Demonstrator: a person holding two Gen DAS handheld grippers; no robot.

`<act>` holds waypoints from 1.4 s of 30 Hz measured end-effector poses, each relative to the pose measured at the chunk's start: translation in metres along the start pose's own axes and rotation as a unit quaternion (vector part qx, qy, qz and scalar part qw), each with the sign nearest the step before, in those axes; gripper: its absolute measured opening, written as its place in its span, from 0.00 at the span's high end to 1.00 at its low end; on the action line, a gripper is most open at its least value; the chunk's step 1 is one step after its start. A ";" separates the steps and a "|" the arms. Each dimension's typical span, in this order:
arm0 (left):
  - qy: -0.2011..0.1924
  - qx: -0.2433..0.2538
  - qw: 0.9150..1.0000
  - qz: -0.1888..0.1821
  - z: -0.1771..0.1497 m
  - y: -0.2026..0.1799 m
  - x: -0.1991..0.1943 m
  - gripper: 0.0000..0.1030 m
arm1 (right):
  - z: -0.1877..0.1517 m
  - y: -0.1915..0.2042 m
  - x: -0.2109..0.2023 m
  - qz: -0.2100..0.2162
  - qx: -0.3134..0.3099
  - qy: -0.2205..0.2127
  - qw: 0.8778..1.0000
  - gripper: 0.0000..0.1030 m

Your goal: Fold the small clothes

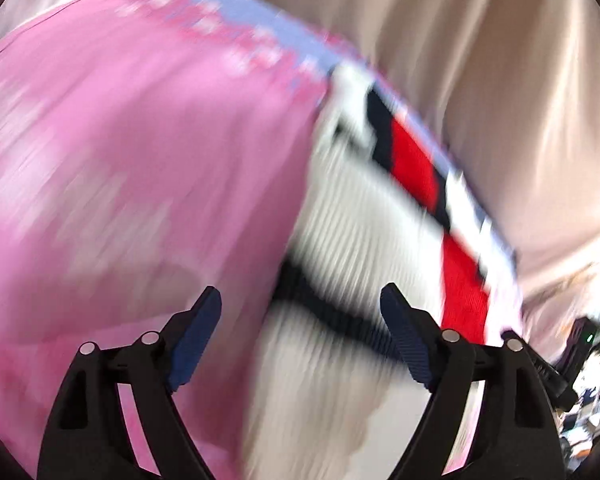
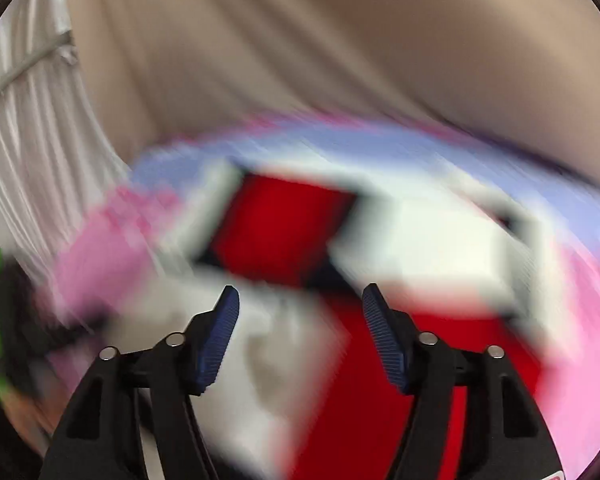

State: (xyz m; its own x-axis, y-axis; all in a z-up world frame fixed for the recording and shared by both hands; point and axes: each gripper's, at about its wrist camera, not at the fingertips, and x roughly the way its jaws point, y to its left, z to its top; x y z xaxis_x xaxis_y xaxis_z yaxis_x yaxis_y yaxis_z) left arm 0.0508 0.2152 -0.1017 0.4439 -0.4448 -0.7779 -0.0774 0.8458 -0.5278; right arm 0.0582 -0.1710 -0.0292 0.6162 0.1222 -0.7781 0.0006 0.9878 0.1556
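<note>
The left gripper (image 1: 300, 312) stands with jaws spread and nothing between the pads, above the pink cloth (image 1: 120, 140) and the white ribbed garment (image 1: 360, 232) with red and dark bands lying on it. The right gripper (image 2: 300, 312) is likewise spread and empty over the same garment (image 2: 440, 232); both views are motion-blurred, and the open, empty jaws suggest the garment is released on the beige sheet (image 2: 340, 60)

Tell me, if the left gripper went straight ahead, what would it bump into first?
Probably the white ribbed garment with the dark stripe, just beyond the open left gripper. The picture is blurred, so depth is uncertain.
</note>
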 end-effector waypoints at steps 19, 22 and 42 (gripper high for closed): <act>0.067 -0.025 0.997 0.022 -0.071 -0.044 0.002 0.92 | -0.202 -0.051 -0.069 -0.018 0.177 0.106 0.978 0.53; 0.052 -0.015 0.998 0.020 -0.066 -0.049 -0.022 0.94 | -0.193 -0.063 -0.071 -0.011 0.196 0.111 0.974 0.93; 0.092 0.040 0.994 -0.053 -0.068 -0.097 -0.102 0.95 | -0.243 -0.107 -0.217 0.021 0.165 0.216 0.962 0.95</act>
State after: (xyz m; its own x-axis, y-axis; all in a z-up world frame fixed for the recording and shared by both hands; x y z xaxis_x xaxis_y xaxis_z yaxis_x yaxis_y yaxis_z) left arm -0.0477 0.1587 0.0053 0.2740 -0.5725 -0.7728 0.0355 0.8090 -0.5868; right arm -0.2674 -0.2795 -0.0251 0.2357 0.2604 -0.9363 0.2762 0.9058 0.3214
